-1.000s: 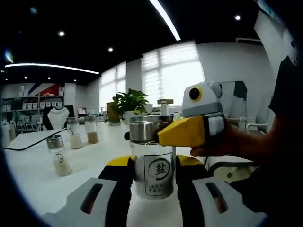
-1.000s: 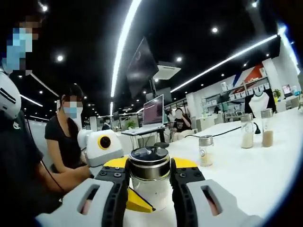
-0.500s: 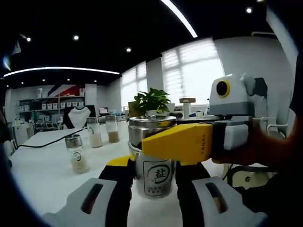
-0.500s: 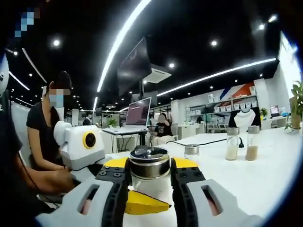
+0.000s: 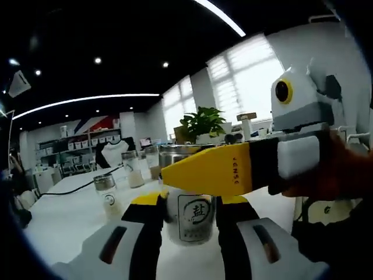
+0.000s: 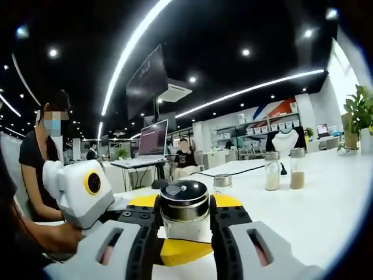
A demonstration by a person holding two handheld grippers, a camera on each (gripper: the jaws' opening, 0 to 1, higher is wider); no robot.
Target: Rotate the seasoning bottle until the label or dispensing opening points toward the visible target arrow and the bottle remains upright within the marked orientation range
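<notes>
The bottle [image 5: 194, 214] sits low centre of my left gripper view, upright on the white table [image 5: 64, 219], label with a circled character facing the camera. My left gripper [image 5: 189, 219] has its black-and-yellow jaws tight on both sides of the glass body, so it's holding the bottle. In the right gripper view the bottle [image 6: 184, 211] is also low centre, and I see its steel cap [image 6: 184, 195] from a bit above; my right gripper [image 6: 184, 224] has its jaws pressed on either side just under the cap, gripping it too. My right gripper [image 5: 233, 169] crosses the left gripper view from the right edge, its yellow jaw lying over the bottle's cap area, with my hand [image 5: 335, 175] behind it. My left gripper's white body [image 6: 81, 189] shows at lower left of the right gripper view, and a yellow tip [image 6: 183, 251] of it shows below the bottle between my jaws. Left of centre in the left gripper view: a small shaker [image 5: 109, 197] on the table, two taller jars [image 5: 135, 169] behind it, a black cable [image 5: 76, 188], and a plant [image 5: 204, 121] near the windows. In the right gripper view: a shaker [image 6: 222, 182] just right of the cap, two jars [image 6: 284, 169] further right, a laptop [image 6: 152, 139], and a seated person [image 6: 41, 163] at left.
</notes>
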